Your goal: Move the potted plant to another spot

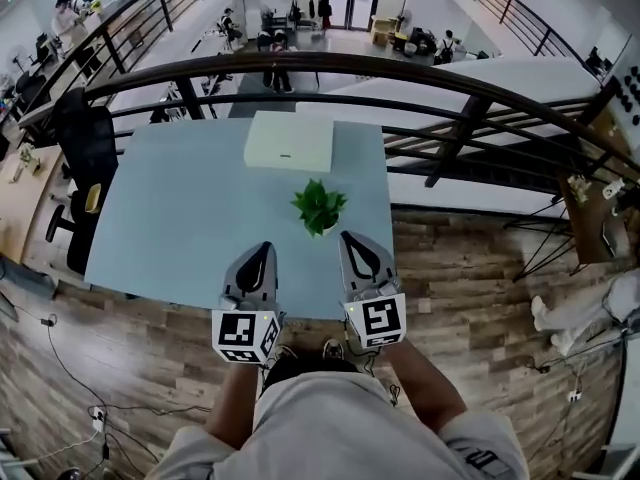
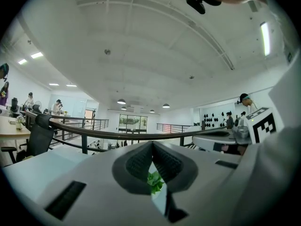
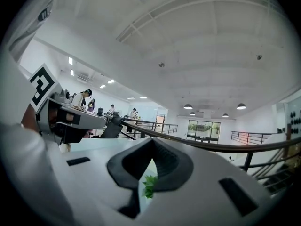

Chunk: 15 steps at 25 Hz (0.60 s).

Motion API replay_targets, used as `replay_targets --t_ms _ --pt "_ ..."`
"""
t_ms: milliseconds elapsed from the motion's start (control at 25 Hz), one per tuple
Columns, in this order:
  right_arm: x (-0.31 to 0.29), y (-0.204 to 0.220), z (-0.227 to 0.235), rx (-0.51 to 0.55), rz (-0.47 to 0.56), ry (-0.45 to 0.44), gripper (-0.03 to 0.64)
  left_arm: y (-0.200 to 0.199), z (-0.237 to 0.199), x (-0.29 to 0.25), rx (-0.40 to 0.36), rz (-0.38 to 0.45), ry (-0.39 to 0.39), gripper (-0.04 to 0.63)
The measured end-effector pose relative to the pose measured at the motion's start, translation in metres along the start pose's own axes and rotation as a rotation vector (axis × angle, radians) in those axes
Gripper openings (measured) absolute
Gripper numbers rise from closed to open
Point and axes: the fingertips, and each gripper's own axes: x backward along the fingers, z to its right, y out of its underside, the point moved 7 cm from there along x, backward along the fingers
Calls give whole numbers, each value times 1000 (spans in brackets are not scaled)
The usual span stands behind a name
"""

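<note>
Left gripper, right gripper level near potted plant, jaws closed, empty.

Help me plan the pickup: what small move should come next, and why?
Probably open the right gripper: it and the left gripper are shut and empty, short of the potted plant standing untouched on the table.
</note>
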Motion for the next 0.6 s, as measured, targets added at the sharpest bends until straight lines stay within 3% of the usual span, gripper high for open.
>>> replay_targets --t_ms 600 --pt "2 -4 -1 -10 -29 -2 3 -8 -3 11 -13 -23 15 12"
